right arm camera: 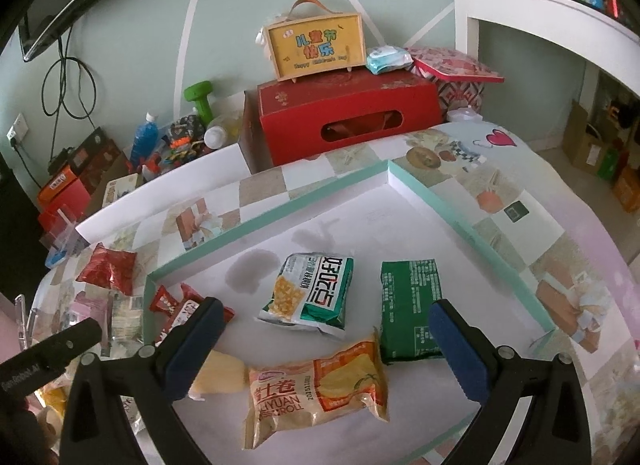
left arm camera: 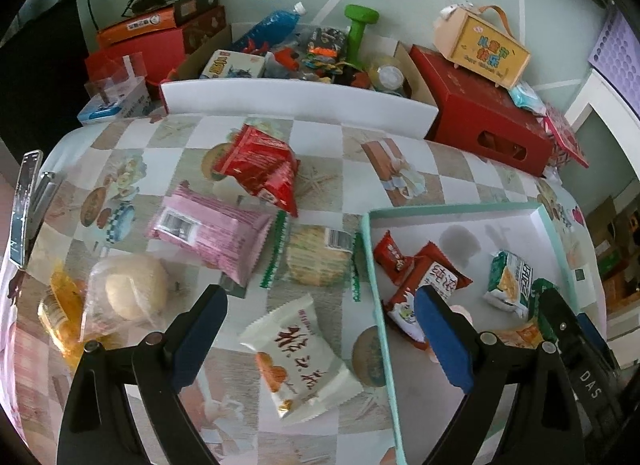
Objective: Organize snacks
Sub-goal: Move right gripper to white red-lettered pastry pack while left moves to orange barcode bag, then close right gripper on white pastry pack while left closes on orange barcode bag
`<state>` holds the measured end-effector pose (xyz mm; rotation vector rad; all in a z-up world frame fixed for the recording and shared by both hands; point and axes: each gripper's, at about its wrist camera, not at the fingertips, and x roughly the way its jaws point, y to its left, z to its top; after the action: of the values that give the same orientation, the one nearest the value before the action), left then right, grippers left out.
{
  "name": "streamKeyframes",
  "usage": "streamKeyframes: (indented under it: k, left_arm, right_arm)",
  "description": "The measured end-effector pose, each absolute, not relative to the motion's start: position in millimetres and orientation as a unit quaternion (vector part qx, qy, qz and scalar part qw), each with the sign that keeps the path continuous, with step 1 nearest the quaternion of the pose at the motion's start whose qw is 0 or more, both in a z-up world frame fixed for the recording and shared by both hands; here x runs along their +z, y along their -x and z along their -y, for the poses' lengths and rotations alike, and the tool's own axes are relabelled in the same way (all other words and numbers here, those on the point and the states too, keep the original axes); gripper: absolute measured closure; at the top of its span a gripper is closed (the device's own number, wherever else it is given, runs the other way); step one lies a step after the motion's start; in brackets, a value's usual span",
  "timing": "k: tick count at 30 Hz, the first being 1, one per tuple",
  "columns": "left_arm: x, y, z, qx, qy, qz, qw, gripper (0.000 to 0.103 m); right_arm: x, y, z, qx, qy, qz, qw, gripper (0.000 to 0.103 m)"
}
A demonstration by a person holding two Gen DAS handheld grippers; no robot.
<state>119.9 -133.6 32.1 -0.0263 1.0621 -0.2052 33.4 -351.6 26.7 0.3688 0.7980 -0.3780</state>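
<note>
White foil with red script marks the packet [left arm camera: 298,357] nearest the left gripper [left arm camera: 320,341], lying on the desk [left arm camera: 328,145] directly between its fingers [left arm camera: 200,333], which are spread wide and hold nothing. Its long axis runs slantwise, from the upper left toward the lower right, so the fingers would likely close across its short width if the hand drops straight down. Just to its right runs the mint-green rim of the shallow box [left arm camera: 380,285], where several snacks already lie. The right gripper [right arm camera: 326,349] hovers over that box's interior, its fingers also spread and empty, with an orange cheese-roll bag [right arm camera: 316,389] below them and a green-and-white packet [right arm camera: 310,293] beyond. That leaves the left hand nearer to every loose snack. Farther out on the desk lie a cracker sleeve [left arm camera: 318,257], a bagged round bun [left arm camera: 128,297], a pink packet [left arm camera: 212,233] and, toward the far edge, a red bag [left arm camera: 260,169].
</note>
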Motion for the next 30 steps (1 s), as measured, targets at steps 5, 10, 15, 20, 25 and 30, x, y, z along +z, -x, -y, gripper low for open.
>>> streamKeyframes:
  k: [5, 10, 15, 20, 25, 30]
  left_arm:
    - [42, -121, 110, -0.082, 0.022, -0.497, 0.864, 0.008]
    - [43, -122, 80, -0.055, 0.027, -0.496, 0.866, 0.008]
    - [35, -120, 52, -0.019, 0.039, -0.501, 0.864, 0.008]
    - [28, -114, 31, 0.007, 0.053, -0.504, 0.862, 0.005]
    - [32, -109, 8, 0.035, 0.071, -0.488, 0.870, 0.000]
    - [32, -104, -20, 0.060, 0.091, -0.477, 0.872, 0.000]
  right_arm:
    - [34, -35, 338, -0.153, -0.196, -0.379, 0.891, 0.000]
    - [38, -44, 306, -0.109, -0.173, -0.385, 0.900, 0.000]
    - [38, -51, 269, -0.055, -0.154, -0.397, 0.903, 0.000]
    - [35, -54, 230, -0.008, -0.124, -0.406, 0.905, 0.000]
    - [21, -59, 200, 0.026, -0.109, -0.429, 0.897, 0.000]
    - [13, -58, 175, 0.053, -0.084, -0.434, 0.896, 0.000]
